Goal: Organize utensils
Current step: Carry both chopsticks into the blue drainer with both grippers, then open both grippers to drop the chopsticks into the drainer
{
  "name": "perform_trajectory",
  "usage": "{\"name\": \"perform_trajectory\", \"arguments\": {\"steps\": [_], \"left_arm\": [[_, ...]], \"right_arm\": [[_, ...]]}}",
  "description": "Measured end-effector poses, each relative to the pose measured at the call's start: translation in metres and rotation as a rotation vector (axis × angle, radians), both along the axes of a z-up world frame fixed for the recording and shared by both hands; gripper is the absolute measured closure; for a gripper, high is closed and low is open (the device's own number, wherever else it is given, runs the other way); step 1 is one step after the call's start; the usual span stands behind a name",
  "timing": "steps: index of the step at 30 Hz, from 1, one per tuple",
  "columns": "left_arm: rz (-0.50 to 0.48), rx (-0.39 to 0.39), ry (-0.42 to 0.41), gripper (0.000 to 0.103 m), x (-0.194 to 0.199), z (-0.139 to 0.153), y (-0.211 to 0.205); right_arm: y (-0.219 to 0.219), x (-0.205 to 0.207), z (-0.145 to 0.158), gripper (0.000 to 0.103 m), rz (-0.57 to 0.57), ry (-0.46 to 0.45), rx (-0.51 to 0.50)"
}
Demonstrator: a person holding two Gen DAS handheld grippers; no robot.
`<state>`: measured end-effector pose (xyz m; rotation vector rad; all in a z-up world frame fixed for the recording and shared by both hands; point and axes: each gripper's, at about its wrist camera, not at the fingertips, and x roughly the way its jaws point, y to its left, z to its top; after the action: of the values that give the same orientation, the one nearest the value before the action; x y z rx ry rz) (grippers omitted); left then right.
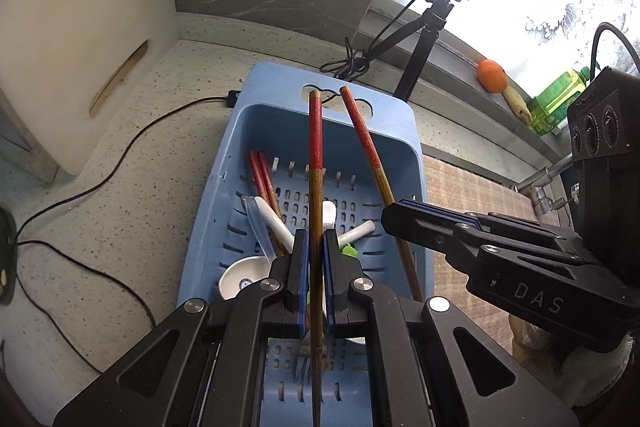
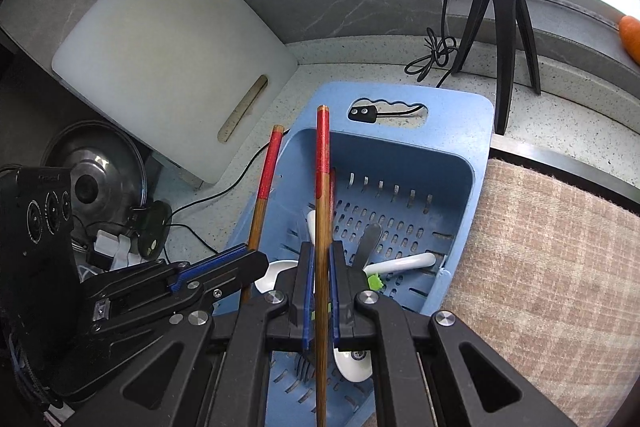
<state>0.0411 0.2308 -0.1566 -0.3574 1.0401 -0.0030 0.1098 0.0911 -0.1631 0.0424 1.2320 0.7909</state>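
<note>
Each gripper clamps one red-topped bamboo chopstick between narrow fingers above the perforated blue plastic basket (image 1: 404, 131): left gripper (image 1: 315, 247), left chopstick (image 1: 315, 131); right gripper (image 2: 320, 263), right chopstick (image 2: 322, 147). The long overhang beyond the fingertips could let either stick pivot and slip.

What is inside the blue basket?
The blue basket holds white spoons, two red chopsticks, a clear spoon, something green and a fork. The grippers hide the rest.

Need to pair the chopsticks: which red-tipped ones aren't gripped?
The pair of red-tipped wooden chopsticks lying inside the blue plastic basket, at its left; each gripper clamps one of the others.
</note>
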Motion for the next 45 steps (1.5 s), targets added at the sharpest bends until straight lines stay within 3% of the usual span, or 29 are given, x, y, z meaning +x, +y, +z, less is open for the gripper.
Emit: {"name": "perform_trajectory", "arguments": {"steps": [10, 27, 38, 41, 45], "left_arm": [[0.014, 0.011, -0.002, 0.097, 0.000, 0.003, -0.002], [0.056, 0.040, -0.028, 0.088, -0.014, 0.019, -0.011], [0.092, 0.123, -0.059, 0.087, -0.035, 0.037, -0.040], [0.116, 0.141, -0.070, 0.077, -0.044, 0.043, -0.049], [0.148, 0.162, -0.087, 0.076, -0.057, 0.050, -0.065]], "right_arm": [[0.004, 0.002, -0.003, 0.096, 0.014, 0.006, -0.005], [-0.015, -0.008, 0.012, 0.096, 0.036, -0.021, -0.006], [-0.046, -0.016, 0.030, 0.082, 0.063, -0.077, -0.003], [-0.057, -0.019, 0.037, 0.081, 0.073, -0.105, 0.004], [-0.073, -0.027, 0.046, 0.076, 0.096, -0.161, -0.001]]}}
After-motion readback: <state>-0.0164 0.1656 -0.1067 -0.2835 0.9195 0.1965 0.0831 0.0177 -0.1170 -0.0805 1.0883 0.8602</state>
